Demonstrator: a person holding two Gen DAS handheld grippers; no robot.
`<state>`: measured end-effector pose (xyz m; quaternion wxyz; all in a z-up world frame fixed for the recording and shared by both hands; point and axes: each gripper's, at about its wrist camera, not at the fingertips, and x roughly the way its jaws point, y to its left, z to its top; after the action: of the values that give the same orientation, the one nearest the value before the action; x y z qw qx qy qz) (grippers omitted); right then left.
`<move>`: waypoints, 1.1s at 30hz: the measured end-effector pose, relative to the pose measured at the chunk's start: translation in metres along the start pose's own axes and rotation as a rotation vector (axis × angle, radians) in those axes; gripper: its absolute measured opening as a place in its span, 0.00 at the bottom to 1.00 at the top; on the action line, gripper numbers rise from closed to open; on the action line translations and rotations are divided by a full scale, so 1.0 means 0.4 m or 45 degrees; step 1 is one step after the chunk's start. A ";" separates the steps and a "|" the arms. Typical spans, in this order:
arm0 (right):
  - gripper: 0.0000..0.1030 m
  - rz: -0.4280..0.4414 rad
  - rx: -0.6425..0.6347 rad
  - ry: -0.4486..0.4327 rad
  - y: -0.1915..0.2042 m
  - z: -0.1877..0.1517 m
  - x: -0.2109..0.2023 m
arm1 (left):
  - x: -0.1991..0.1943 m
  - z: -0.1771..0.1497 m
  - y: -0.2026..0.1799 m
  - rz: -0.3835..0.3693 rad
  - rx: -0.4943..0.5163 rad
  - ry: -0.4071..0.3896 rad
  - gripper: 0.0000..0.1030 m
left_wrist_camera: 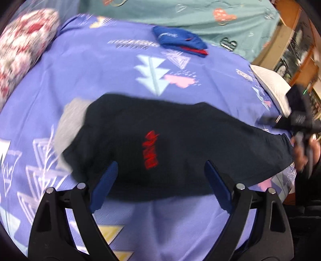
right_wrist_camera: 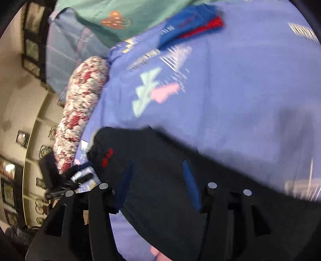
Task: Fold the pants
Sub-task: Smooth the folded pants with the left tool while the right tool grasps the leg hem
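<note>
Left wrist footage was filled by a lavender bedsheet (left_wrist_camera: 100, 84) printed with trees and triangles, on which everything else was carried. Behind it, along the far edge, a teal cover (left_wrist_camera: 180, 14) with hearts was seen, and at the far left corner a red-and-white floral pillow (left_wrist_camera: 22, 52) was found. Black pants (left_wrist_camera: 170, 144), marked with a red logo, were spread across the near middle of the sheet, their near hem lying just ahead of and between the spread fingers of the left gripper (left_wrist_camera: 160, 178), which was released and held nothing. A grey patch of fabric was glimpsed at the pants' left end. Folded blue-and-red shorts (left_wrist_camera: 180, 41) were set well apart, near the far edge. The right gripper (left_wrist_camera: 301, 128) was seen at the pants' right end. In the right wrist view the pants (right_wrist_camera: 160, 160) were stretched under the right gripper (right_wrist_camera: 158, 170), whose jaws were parted with dark cloth lying between them; whether cloth was touched could not be told through the blur.
</note>
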<state>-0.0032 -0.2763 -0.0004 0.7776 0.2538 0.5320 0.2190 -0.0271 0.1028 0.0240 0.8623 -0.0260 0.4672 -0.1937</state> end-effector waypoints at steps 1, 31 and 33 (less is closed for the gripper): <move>0.51 -0.062 0.058 0.013 -0.041 -0.022 0.026 | 0.023 0.007 -0.003 0.047 0.005 0.010 0.92; 0.10 -0.711 0.172 -0.427 -0.314 -0.234 -0.461 | 0.039 -0.018 0.034 0.001 -0.205 0.018 0.96; 0.10 -0.697 0.119 -0.490 -0.279 -0.227 -0.497 | 0.038 -0.021 0.032 0.008 -0.192 0.022 0.96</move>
<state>-0.1478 -0.4693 0.0441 0.8812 0.1735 0.4333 -0.0745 -0.0227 0.1102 0.0042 0.8544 -0.0877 0.4880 -0.1554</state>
